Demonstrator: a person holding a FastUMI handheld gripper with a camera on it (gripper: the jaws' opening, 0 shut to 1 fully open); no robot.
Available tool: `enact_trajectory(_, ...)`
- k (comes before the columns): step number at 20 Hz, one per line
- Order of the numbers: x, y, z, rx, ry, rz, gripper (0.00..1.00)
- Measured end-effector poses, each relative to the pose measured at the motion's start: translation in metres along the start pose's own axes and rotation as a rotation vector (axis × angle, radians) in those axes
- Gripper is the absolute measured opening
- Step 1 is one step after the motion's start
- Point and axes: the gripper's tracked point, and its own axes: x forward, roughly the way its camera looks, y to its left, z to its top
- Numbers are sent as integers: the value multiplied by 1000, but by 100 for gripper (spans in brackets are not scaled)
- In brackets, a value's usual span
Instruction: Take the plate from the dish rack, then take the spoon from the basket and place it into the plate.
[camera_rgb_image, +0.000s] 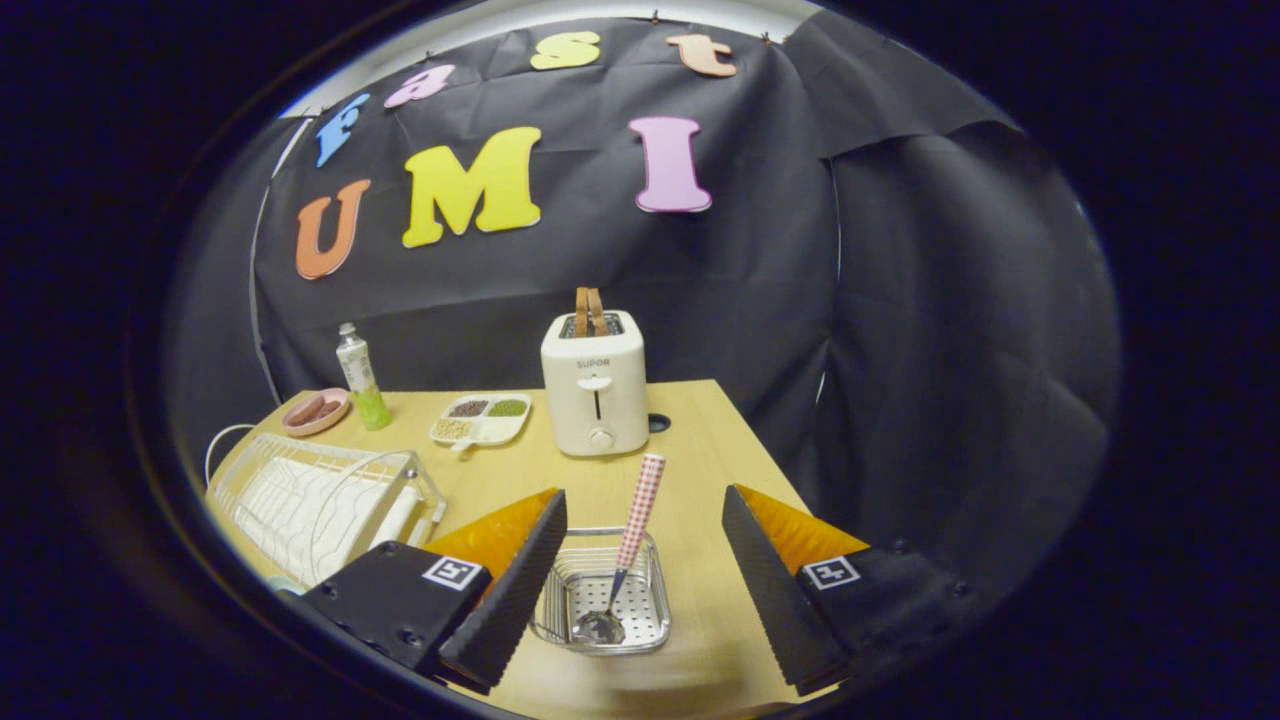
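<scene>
— Where's the spoon with the red-checked handle (628, 560)?
— Leaning in the small wire-mesh metal basket (602, 590) on the light wooden table (700, 470), bowl down, between the black ridged fingers (510, 590).
— And the gripper (640, 590)?
— Released, fingers spread wide, touching nothing (basket sits in the gap). The white wire dish rack (320, 500) stands left of them

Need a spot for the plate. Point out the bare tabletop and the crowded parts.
Bare table lies between the toaster and the basket, and from the basket to the table's right edge. The far left is crowded: pink bowl, bottle, divided tray, with the dish rack nearer. The gripper is open, jaws either side of the basket holding the spoon.
</scene>
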Motion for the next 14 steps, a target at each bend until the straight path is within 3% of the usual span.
enact_trajectory(2, 26, 2, -7, -16, 54, -16, 100)
enact_trajectory(3, 33, 3, -15, -30, 94, -25, 92)
enact_trajectory(5, 39, 12, -8, -26, 74, -1, 88)
enact_trajectory(7, 40, 10, -9, -35, 74, -20, 66)
enact_trajectory(10, 37, 15, -7, 11, 59, 27, 36)
enact_trajectory(11, 34, 16, -7, 21, 46, 42, 19)
enact_trajectory(14, 20, 16, 3, 36, -10, 47, 13)
